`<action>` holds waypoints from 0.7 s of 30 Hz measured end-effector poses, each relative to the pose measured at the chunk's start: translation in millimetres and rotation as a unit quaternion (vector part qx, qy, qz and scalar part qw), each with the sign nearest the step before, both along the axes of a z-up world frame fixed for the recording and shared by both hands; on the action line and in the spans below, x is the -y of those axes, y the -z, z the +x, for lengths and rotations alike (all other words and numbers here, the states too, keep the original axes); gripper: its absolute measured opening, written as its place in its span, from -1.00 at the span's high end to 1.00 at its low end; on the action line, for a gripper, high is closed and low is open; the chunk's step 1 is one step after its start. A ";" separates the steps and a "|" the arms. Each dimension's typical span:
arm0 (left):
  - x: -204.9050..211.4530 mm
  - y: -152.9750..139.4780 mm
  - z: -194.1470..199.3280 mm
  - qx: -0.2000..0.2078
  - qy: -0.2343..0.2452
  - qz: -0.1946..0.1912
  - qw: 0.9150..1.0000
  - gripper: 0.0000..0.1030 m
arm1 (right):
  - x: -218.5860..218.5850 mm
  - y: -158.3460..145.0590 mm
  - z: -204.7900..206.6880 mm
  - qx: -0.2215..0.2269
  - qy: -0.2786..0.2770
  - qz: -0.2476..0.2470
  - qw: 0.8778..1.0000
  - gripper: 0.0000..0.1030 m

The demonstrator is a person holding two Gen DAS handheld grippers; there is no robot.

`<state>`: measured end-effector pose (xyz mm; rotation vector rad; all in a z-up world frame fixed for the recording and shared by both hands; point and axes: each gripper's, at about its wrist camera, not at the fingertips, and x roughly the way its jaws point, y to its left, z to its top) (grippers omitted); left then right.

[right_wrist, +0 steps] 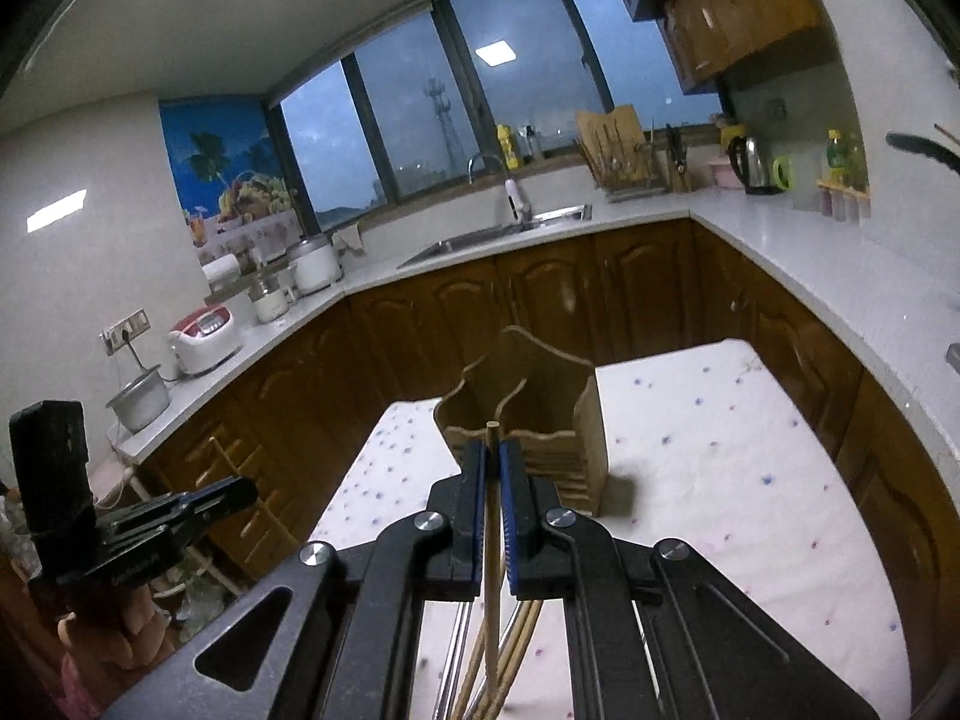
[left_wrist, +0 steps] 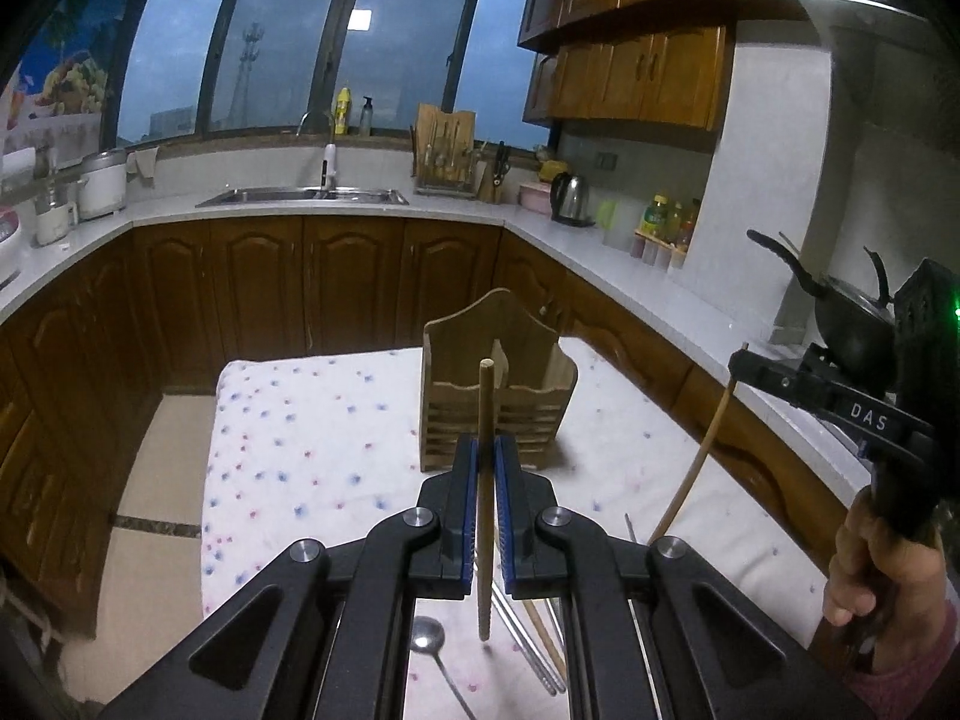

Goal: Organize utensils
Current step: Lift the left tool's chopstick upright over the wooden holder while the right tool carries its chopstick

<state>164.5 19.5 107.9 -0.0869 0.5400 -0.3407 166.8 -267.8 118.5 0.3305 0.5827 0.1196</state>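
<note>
- Wooden chopstick (left_wrist: 483,480), pale and round, stands upright, clamped in the left gripper (left_wrist: 485,468) jaws.
- Right gripper (right_wrist: 492,480) jaws pinch a second thin wooden chopstick (right_wrist: 492,540).
- Brown slatted wooden utensil holder (left_wrist: 499,396) stands on the floral-clothed surface (left_wrist: 312,432) just beyond both.
- Metal spoon (left_wrist: 427,639) and other chopsticks lie below.

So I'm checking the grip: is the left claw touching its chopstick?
Touching. The left wrist view shows the left claw shut, blue pads pressed against the wooden chopstick with no gap.
</note>
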 end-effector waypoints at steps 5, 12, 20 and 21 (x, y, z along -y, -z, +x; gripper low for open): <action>-1.9 -2.6 2.6 0.008 -0.002 -0.001 1.000 0.92 | 1.3 -4.6 0.0 0.011 0.004 -0.002 1.000 0.91; -3.5 -6.4 10.1 0.014 -0.008 -0.011 1.000 0.92 | 6.9 -8.3 5.5 0.024 0.011 -0.001 1.000 0.91; -5.0 -16.1 34.4 0.045 -0.012 -0.015 0.999 0.92 | 19.7 -22.6 27.0 0.050 0.028 0.000 0.998 0.91; -4.8 -17.6 38.3 0.050 -0.012 -0.014 0.999 0.92 | 21.7 -26.1 32.0 0.055 0.030 0.000 0.998 0.91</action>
